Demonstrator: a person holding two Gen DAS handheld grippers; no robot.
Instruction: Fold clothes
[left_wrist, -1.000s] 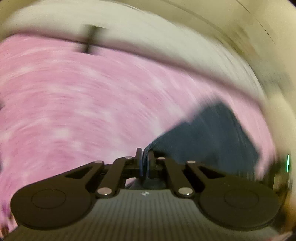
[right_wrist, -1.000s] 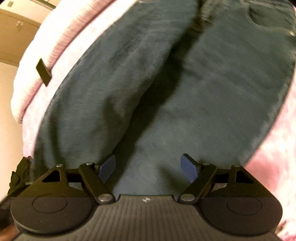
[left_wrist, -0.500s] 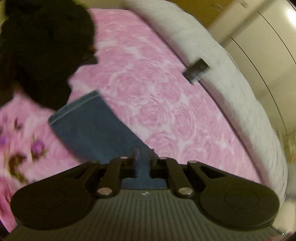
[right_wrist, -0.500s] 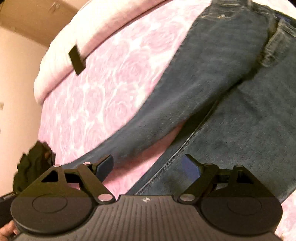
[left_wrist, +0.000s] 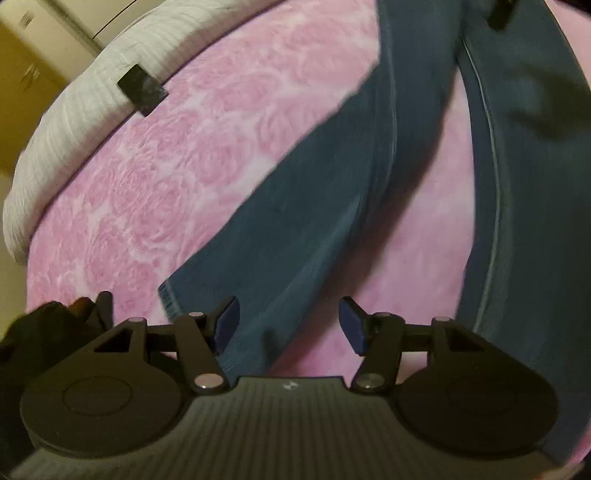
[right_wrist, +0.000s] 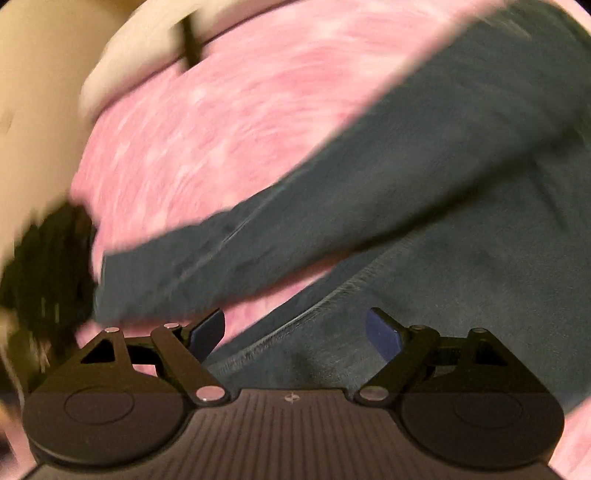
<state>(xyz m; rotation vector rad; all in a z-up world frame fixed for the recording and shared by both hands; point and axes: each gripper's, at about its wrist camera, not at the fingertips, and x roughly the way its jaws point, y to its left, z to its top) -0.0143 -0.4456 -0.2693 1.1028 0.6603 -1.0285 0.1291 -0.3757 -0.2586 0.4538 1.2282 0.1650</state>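
Two legs of a pair of jeans (left_wrist: 314, 206) lie splayed on the bed (left_wrist: 177, 177), its pink rose-patterned cover soft and plush. At far left sits a dark bundle of cloth (left_wrist: 48, 325). The left gripper (left_wrist: 288, 325) hangs with fingers apart over the near hem; the right gripper (right_wrist: 295, 332) too is spread and empty above the other leg. Best pinch the stiff, stitched denim hem squarely, then lay one leg flat over the other.

Bare pink bedspread (left_wrist: 192, 177) left of jeans (left_wrist: 317, 206); dark clothing pile (right_wrist: 48, 266) far left
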